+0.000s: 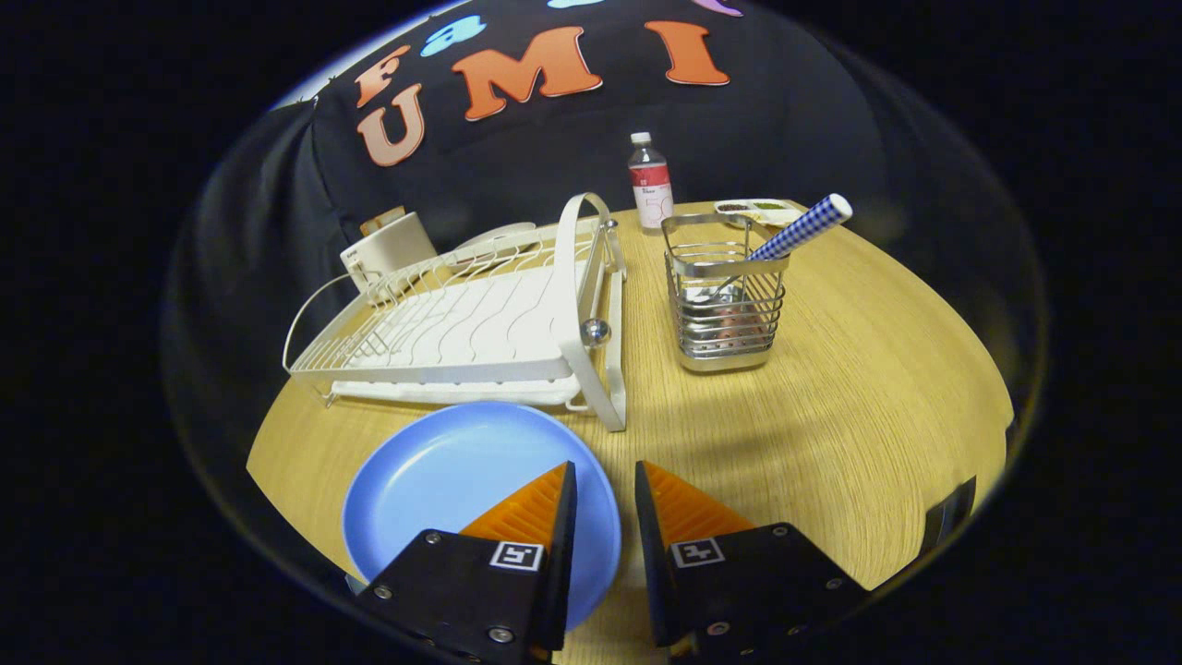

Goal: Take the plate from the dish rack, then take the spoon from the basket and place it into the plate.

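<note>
Already out of the rack, the blue plate [462,480] lies flat and empty on the wooden desk [831,388], near its front edge and just in front of the white dish rack [471,323]. The gripper [605,480] hangs over the plate's right rim: the left orange finger sits above the plate, the right one above bare desk beside it, and the jaws stand apart with nothing between them.

Beyond the fingers and to the right of the rack stands the metal wire basket [725,305], well apart from the plate. The spoon [785,235] leans in it, bowl down among the wires, its blue-and-white checked handle slanting out over the basket's right rim. Something reddish lies low inside the basket; what it is cannot be told.

The dish rack holds nothing in its wire slots; its white handle arches up at the right end, with a small round metal knob below it. A cream-coloured appliance [388,249] stands behind the rack's far left corner. Near the desk's far edge a clear plastic bottle [650,180] with a white cap wears a red and white label, too small to read. Right of it lies a shallow white tray [762,211] with dark contents in its compartments.

The desk is pale oak-grain, with black cloth hanging behind it.
</note>
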Tool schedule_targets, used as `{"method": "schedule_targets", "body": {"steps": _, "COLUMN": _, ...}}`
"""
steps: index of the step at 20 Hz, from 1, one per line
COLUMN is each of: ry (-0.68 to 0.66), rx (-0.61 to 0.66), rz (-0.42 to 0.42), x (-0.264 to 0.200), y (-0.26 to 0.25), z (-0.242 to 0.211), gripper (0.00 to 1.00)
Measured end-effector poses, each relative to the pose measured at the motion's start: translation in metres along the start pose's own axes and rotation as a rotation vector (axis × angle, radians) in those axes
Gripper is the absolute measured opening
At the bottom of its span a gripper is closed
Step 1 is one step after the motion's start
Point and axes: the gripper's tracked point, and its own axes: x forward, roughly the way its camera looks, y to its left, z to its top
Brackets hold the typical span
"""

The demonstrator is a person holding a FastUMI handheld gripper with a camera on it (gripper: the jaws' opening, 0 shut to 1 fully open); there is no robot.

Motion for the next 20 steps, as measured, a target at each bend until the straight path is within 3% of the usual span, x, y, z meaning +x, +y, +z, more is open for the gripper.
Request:
{"method": "schedule_targets", "body": {"steps": 3, "ry": -0.108, "rx": 0.018, "rz": -0.003, "x": -0.008, "y": -0.005, "z": 0.027, "gripper": 0.36}}
{"method": "schedule_targets", "body": {"steps": 7, "ry": -0.265, "rx": -0.022, "rz": -0.069, "x": -0.021, "y": -0.023, "z": 0.066, "gripper": 0.52}}
{"method": "schedule_targets", "body": {"steps": 13, "ry": -0.347, "rx": -0.034, "rz": -0.158, "x": -0.020, "y": -0.052, "z": 0.096, "gripper": 0.74}}
{"method": "schedule_targets", "body": {"steps": 20, "ry": -0.438, "rx": 0.011, "rz": -0.231, "x": -0.013, "y": -0.082, "z": 0.128, "gripper": 0.76}}
